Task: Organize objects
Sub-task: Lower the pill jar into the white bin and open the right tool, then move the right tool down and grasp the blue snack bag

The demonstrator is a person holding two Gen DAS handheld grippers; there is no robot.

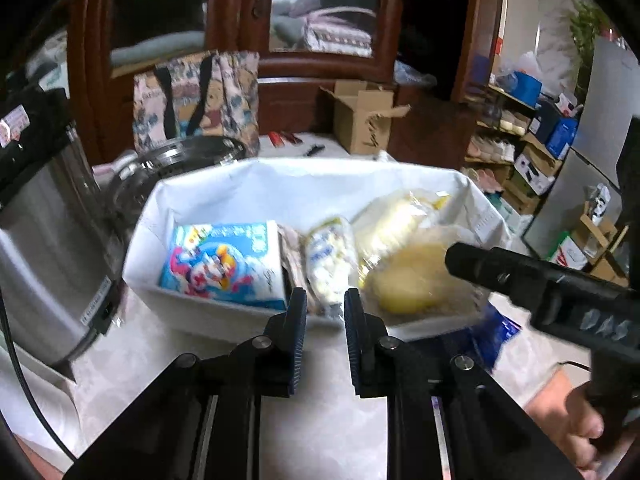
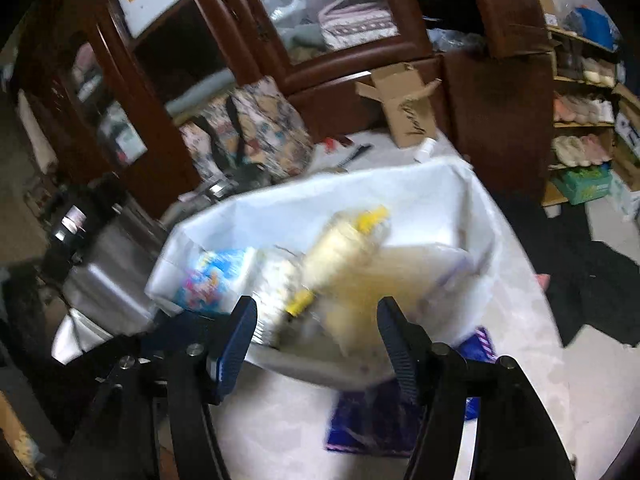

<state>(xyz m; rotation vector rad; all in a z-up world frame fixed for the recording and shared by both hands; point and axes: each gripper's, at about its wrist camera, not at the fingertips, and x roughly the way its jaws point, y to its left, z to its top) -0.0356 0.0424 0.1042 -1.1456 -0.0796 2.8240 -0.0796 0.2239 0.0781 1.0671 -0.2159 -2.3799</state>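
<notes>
A white fabric bin [image 1: 224, 200] stands on the pale table and holds a blue cartoon-print box [image 1: 224, 264], a white snack packet [image 1: 328, 256] and yellow clear-wrapped packets [image 1: 404, 236]. My left gripper [image 1: 325, 304] hovers at the bin's near rim, its jaws a narrow gap apart and empty. My right gripper [image 2: 316, 320] is open and empty over the bin [image 2: 280, 208], above the blurred yellow packets [image 2: 344, 248]. The right gripper's black body [image 1: 540, 280] reaches in from the right in the left wrist view.
A blue packet [image 2: 368, 420] lies on the table at the bin's near right corner. A steel appliance [image 1: 44, 240] and glass lid [image 1: 176, 160] stand left. A printed tote bag [image 1: 196, 100], cardboard box [image 1: 364, 120] and dark wood cabinet stand behind.
</notes>
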